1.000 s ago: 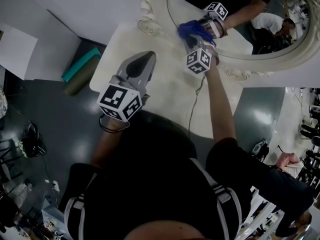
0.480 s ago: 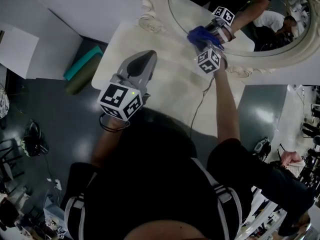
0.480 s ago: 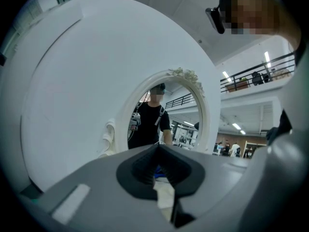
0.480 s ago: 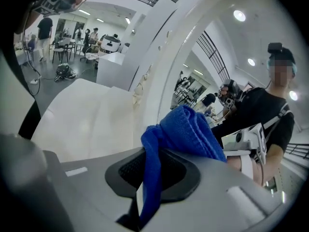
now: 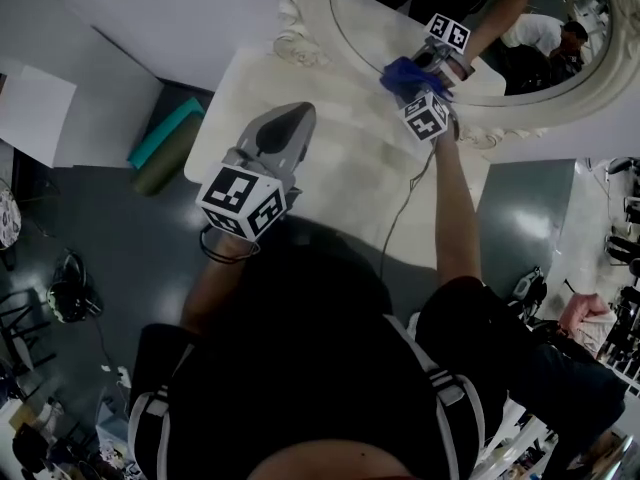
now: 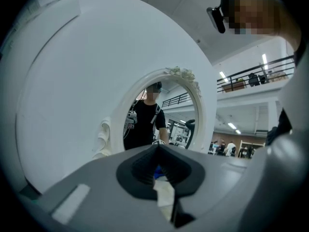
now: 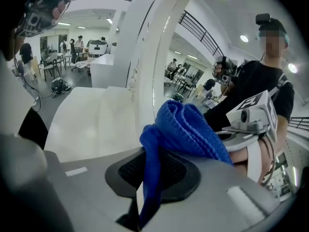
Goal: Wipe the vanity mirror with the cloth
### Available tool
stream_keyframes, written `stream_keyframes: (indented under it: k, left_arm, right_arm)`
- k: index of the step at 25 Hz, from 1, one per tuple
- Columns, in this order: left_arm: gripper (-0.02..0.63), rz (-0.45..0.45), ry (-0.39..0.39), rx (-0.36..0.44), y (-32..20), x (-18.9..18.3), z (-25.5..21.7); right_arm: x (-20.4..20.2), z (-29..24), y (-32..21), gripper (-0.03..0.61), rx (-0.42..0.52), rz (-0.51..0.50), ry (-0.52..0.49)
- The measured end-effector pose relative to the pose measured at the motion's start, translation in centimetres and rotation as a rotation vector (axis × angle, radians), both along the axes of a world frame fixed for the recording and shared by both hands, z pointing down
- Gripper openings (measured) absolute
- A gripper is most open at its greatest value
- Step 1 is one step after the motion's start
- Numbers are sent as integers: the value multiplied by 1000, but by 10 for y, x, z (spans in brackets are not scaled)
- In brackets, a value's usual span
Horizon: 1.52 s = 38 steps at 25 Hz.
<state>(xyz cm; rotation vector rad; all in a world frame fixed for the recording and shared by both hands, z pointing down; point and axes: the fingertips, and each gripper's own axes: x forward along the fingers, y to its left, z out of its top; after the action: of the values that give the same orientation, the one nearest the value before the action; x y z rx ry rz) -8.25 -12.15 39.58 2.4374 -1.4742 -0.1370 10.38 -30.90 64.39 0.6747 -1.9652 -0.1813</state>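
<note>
cloth [image 5: 405, 73] [image 7: 186, 129] – a blue, folded one – was pinched in the right gripper [image 5: 410, 86] [image 7: 149, 173], whose jaws were closed tight on a hanging fold while the bunched part bulged out above them. it was pressed to the lower part of the oval mirror [image 5: 370, 23] [image 7: 193, 57], just above the carved white frame [image 5: 310, 8], and the glass gave back the gripper and the cloth. the mirror stood at the back of a white table [image 5: 330, 168], with a thin cable [image 5: 395, 208] trailing across the top from the right arm.

the left gripper [image 5: 285, 128] [image 6: 159, 168] hung over the near left part of the table, well apart from the mirror, its jaws drawn together but for a thin slit and holding nothing. through that slit its own view showed a sliver of the table and a bit of blue.

the only print to be seen was the black-and-white square markers on each gripper's cube; no lettering could be made out anywhere.

against the picture of a second before, the right gripper and cloth had slid to the right along the bottom of the glass, following the curve of the frame – the left gripper had kept its place. a teal roll [image 5: 165, 128] lay on the dark floor beside the table's left end.
</note>
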Motion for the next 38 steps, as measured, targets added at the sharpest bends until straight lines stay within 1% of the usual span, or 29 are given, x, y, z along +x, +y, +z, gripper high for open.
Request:
stream_keyframes:
  k: [7,11,16,19,23,26,29,31,34,36,38]
  left_arm:
    - [9,53,12,0,-2,10,-1]
    - [9,81,12,4,-3,15,-3]
    - [9,103,13,-13,-5,17,4]
    - [9,112,15,-23,-6,19,9]
    - [9,128,14,-31,-6,20,13]
    - [9,148,20,-46,-7,26,19]
    - [9,171,29,-61,-11,36,25]
    - [9,190,27,-70,-13,42,28]
    - [9,225,19,-75,-13,53,31]
    - [9,241,4,-78,-13,59,34]
    - [9,244,-8,-87,-15,63,38]
  right_arm:
    - [0,3,7,49,-143,37,5]
    - [-1,5,15,48,-199,39,-22]
    - [2,22,49,48,-261,19,24]
    - [6,34,72,46,-274,24,11]
    - [-1,35,103,46,-296,39,-83]
    - [-4,33,129,46,-336,73,-154]
    - [-8,29,152,46,-415,149,-280]
    - [-9,30,170,46,-488,196,-371]
    - [-11,33,202,46,-579,239,-462]
    - [-14,27,217,46,-590,263,-526]
    - [-18,11,227,46,-571,299,-601]
